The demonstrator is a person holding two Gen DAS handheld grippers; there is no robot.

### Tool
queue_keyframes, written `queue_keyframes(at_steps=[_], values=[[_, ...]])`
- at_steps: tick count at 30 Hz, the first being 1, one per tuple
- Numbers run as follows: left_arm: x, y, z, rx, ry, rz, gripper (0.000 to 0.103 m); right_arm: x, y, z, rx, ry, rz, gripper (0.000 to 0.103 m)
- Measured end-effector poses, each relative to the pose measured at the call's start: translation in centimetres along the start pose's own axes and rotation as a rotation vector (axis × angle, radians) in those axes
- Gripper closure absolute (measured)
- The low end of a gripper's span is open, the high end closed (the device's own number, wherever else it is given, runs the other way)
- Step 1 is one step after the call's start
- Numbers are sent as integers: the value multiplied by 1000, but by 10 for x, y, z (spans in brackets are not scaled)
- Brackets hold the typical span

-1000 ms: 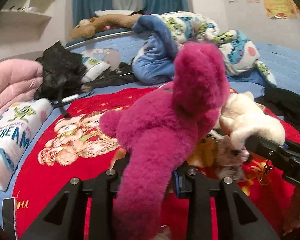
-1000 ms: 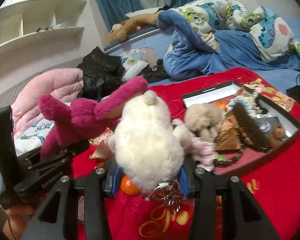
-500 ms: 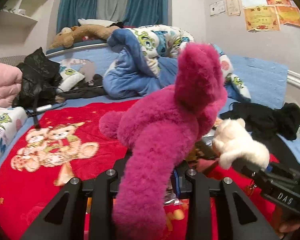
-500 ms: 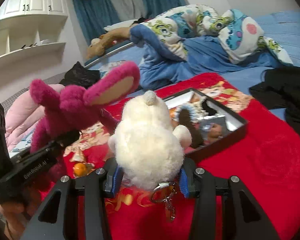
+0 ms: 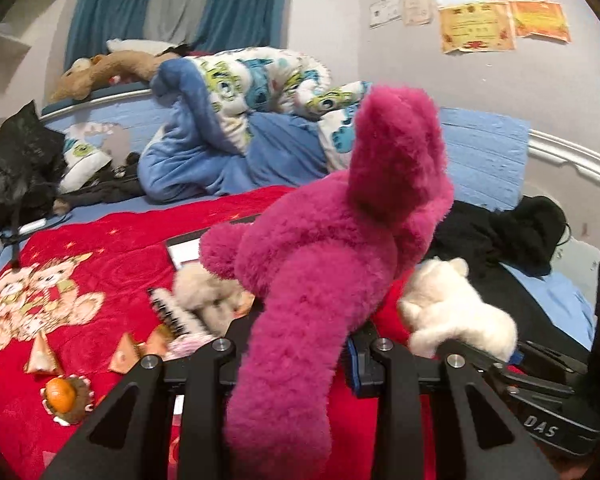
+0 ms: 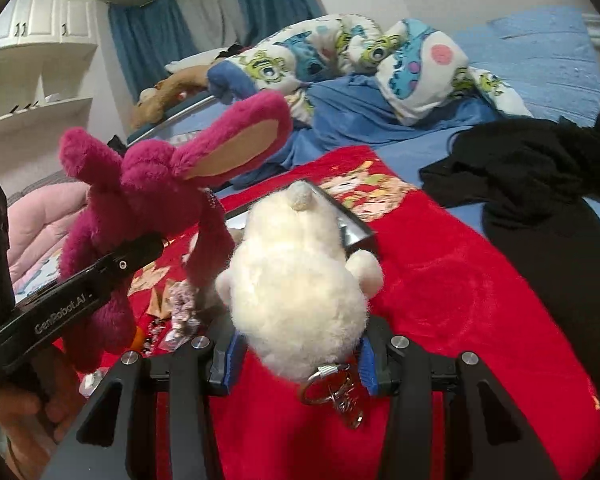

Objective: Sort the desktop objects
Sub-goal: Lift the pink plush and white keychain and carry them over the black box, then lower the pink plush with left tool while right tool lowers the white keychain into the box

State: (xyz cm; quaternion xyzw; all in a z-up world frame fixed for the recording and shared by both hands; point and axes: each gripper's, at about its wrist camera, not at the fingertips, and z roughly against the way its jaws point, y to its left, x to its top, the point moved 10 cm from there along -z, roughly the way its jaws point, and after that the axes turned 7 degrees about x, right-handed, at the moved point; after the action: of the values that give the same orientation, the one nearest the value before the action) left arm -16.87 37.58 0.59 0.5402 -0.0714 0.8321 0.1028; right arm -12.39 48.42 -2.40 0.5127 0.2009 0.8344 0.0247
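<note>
My left gripper is shut on a magenta plush rabbit and holds it up above the red blanket; the rabbit also shows in the right wrist view. My right gripper is shut on a white fluffy plush keychain, its metal ring hanging down; the plush also shows in the left wrist view. A dark tray lies on the blanket behind the toys, mostly hidden.
On the red blanket lie a beige plush, a comb, orange paper triangles and a small orange. Black clothes lie to the right. A blue quilt is heaped behind.
Both grippers have lifted with their plush toys and swung to the right. The tray and small items on the blanket now lie lower and further left in view.
</note>
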Motion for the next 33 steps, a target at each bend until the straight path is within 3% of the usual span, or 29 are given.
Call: queue_keyframes(at_steps=[10,21,30,33], values=[[12,-33,9,-48,-21,-3,70,6,-6,5,-7,-26,-28,59],[18,0,-9,-22,-4,13,70,21,24,-29,54,-55,-38,59],[20,27,-50,-27,49,72,70,30,28,-67,56,-48,-28,59],[21,27,-65,-6,58,42,70,33,24,-82,63,-43,-32,59]])
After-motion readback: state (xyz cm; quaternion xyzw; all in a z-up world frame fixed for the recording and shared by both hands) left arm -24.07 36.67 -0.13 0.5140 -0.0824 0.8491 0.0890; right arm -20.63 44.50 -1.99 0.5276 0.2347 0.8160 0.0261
